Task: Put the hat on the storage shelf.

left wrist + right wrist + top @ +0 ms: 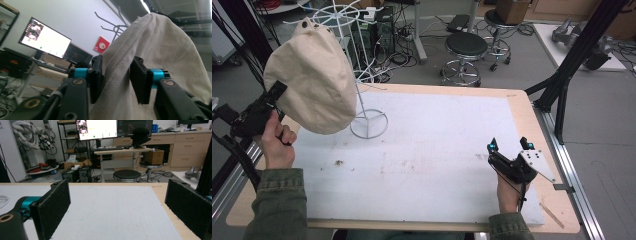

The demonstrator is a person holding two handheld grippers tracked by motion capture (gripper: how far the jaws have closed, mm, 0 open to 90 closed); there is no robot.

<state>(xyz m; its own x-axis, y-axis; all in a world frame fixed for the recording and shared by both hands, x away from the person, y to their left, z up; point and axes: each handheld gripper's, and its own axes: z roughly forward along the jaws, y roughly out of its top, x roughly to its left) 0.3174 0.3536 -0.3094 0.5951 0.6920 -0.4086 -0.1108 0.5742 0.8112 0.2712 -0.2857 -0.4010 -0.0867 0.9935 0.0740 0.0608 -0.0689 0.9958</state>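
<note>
While a fold of the cream cloth hat [160, 57] lies between its jaws, the left gripper [116, 75] is seen parted, its pads not pressing the fabric. Just beyond this gripper, the hat hangs on the white wire stand [362, 100]. Low over the white table mat [437, 150], the right gripper [510, 146] is held wide apart, nothing between.

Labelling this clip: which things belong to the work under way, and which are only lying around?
In the job:
cream hat
white wire stand
left tool, fabric between its jaws

Lying about:
right tool, open, idle
black stools
monitor
</note>
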